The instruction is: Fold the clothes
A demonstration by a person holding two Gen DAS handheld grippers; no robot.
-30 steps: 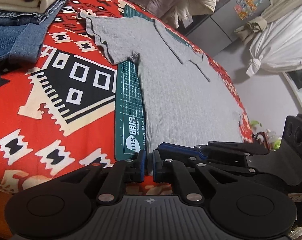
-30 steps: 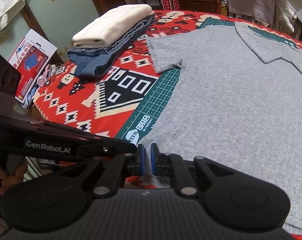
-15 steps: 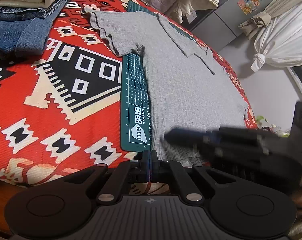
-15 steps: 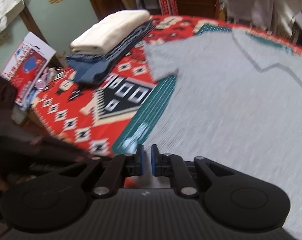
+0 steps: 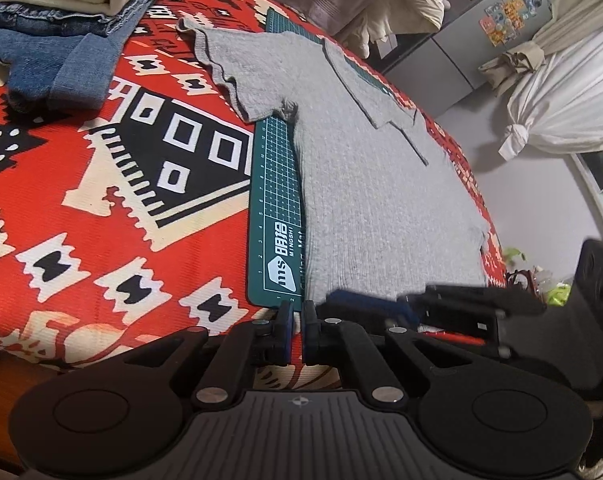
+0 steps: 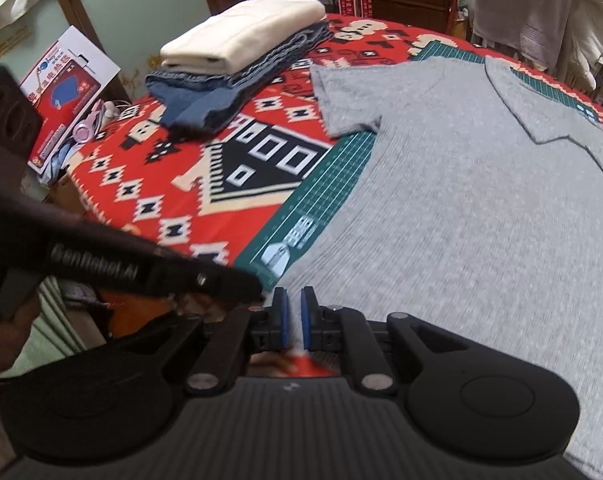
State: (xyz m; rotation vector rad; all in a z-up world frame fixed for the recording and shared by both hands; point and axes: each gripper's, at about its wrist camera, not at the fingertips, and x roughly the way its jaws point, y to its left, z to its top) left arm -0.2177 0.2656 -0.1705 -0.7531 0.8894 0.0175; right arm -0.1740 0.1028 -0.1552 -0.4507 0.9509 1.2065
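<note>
a grey short-sleeved t-shirt (image 5: 365,184) lies spread flat over a green cutting mat (image 5: 279,200) on a table covered by a red patterned cloth (image 5: 101,216). the shirt's hem runs along the near edge of the table, its collar points to the far edge, and one side has a flap folded in over the body. the left gripper (image 5: 297,322) sits at the near edge by the shirt's hem corner, its blue-padded jaws drawn almost together with only a thin gap; whether cloth is caught between them cannot be told. the right gripper (image 6: 295,312) hovers at the same near edge just beside it, jaws likewise nearly closed, nothing visibly between them. at the far left corner of the table a folded cream garment (image 6: 241,34) rests on folded jeans (image 6: 221,92).
</note>
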